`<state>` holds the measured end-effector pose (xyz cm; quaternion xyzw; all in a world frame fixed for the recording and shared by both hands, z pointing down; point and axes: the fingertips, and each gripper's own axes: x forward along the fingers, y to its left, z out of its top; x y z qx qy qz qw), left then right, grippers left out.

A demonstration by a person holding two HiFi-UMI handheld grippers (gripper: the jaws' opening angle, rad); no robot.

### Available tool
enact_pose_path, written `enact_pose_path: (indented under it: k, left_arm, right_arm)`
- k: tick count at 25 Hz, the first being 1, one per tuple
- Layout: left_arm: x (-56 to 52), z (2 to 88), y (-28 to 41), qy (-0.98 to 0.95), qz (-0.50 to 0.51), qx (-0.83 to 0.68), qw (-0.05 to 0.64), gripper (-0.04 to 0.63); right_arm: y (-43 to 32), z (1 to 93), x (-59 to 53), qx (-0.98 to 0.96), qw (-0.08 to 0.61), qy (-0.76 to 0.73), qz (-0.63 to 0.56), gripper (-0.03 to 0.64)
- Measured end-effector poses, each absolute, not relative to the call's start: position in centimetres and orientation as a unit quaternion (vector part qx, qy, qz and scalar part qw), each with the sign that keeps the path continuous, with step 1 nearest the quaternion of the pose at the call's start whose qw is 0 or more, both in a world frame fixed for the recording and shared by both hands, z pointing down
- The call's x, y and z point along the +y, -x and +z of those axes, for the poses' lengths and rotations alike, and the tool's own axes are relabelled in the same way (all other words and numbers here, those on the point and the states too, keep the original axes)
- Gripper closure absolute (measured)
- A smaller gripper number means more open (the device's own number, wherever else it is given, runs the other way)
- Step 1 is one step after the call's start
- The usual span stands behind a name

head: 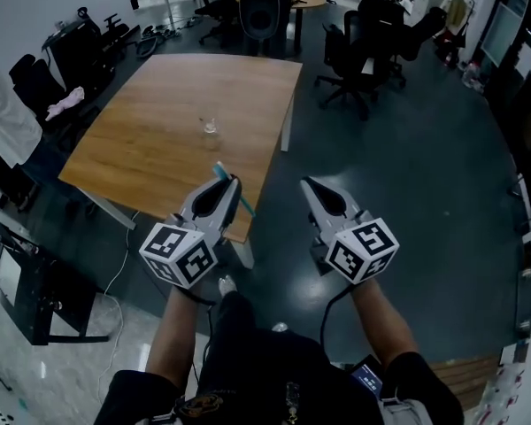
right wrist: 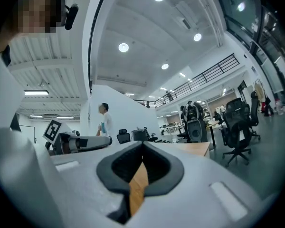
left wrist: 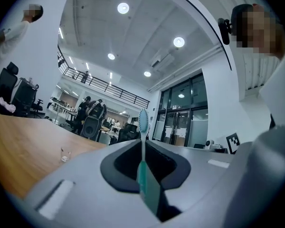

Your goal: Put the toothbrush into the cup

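Note:
A teal toothbrush [left wrist: 143, 175] stands upright between the jaws of my left gripper [left wrist: 143, 142], which is shut on its handle; the bristle head sticks up past the tips. From the head view the left gripper [head: 230, 184] hovers over the near right corner of the wooden table [head: 150, 149], and the toothbrush [head: 221, 172] pokes out of it. A small clear cup [head: 211, 127] stands upright mid-table, well beyond the gripper, and shows as the cup [left wrist: 64, 154] at the left. My right gripper [head: 308, 185] hangs over the dark floor beside the table, its jaws closed together and empty [right wrist: 143, 145].
Black office chairs [head: 363, 47] stand on the dark floor beyond the table's right side. A person in white [head: 0, 122] is at the far left by more chairs. A black case [head: 35, 290] sits on the floor at the near left.

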<state>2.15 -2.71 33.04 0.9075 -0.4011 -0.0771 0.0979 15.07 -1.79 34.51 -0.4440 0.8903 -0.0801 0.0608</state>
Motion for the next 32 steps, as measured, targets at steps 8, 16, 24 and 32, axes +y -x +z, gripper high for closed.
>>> enact_pose_path:
  k: [8,16,24,32]
  left_arm:
    - [-10.1,34.7,2.0,-0.907,-0.084,-0.396,0.114,0.566]
    - [-18.8,36.3,7.0,-0.911,-0.089,-0.378,0.139,0.566]
    - [-25.2,36.4,10.8,-0.918,-0.092,-0.353,0.153,0.566]
    - [-29.8,36.6,12.9,-0.918,-0.092,-0.355,0.15,0.566]
  right_arm:
    - [-10.7,35.4,-9.4,0.889,0.033,0.45,-0.076,0.614]
    - [-4.7,36.5,-17.7,0.886,-0.012,0.458,-0.071,0.614]
    - [0.3,35.8,-24.1,0.879,-0.033,0.472,-0.068,0.614]
    - [2.7,37.3,-28.4,0.878,-0.039,0.471,-0.08,0.614]
